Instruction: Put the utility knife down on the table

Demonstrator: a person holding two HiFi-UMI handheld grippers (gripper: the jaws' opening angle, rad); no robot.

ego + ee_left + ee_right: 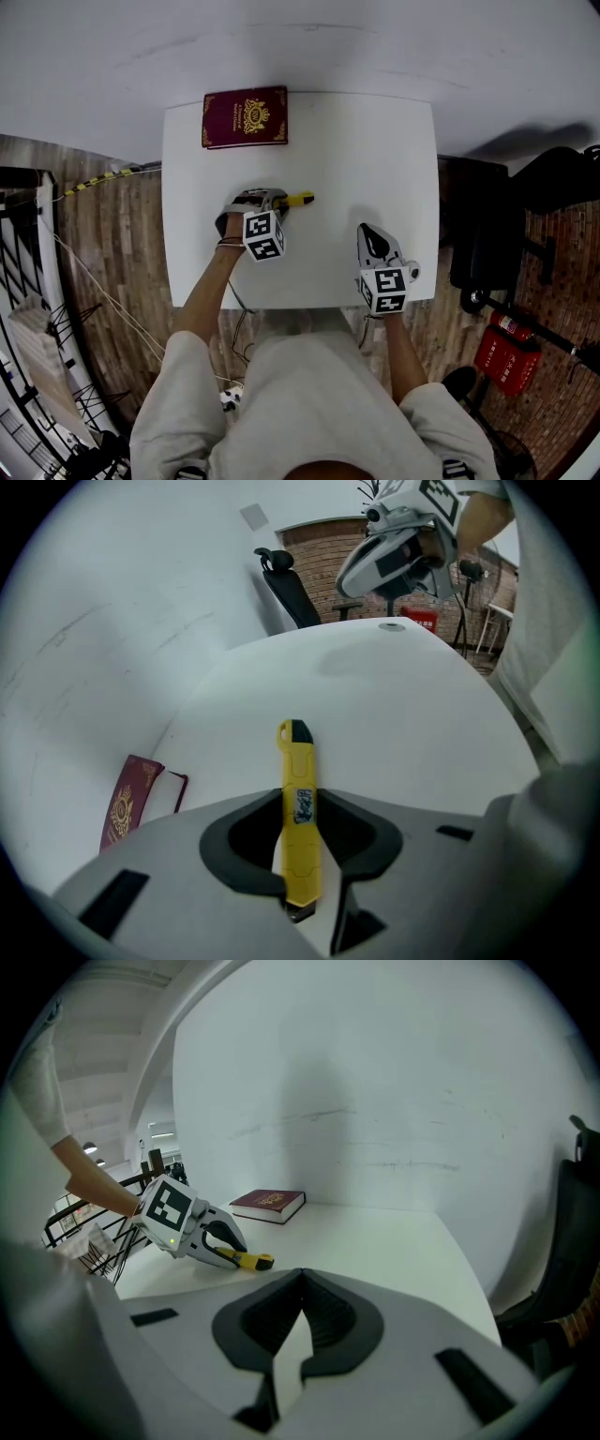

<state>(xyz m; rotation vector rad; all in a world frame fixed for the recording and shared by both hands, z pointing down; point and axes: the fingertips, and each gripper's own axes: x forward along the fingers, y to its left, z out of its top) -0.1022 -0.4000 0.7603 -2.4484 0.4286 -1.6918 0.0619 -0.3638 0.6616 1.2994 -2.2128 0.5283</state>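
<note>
A yellow utility knife (pixel 298 199) is in my left gripper (pixel 272 200), over the middle left of the white table (pixel 375 150). In the left gripper view the knife (pixel 298 761) runs straight out between the jaws of the left gripper (pixel 300 803), which are shut on its body. From the right gripper view the knife (pixel 246 1259) lies low, its tip at or just above the tabletop (pixel 375 1241). My right gripper (pixel 373 242) rests near the front right edge, jaws shut on nothing (pixel 300 1283).
A maroon book (pixel 246 118) lies at the table's far left corner, beyond the knife (pixel 131 803). A black office chair (pixel 553 187) and a red fire extinguisher (pixel 506 347) stand on the floor to the right. A metal rack (pixel 37 281) stands left.
</note>
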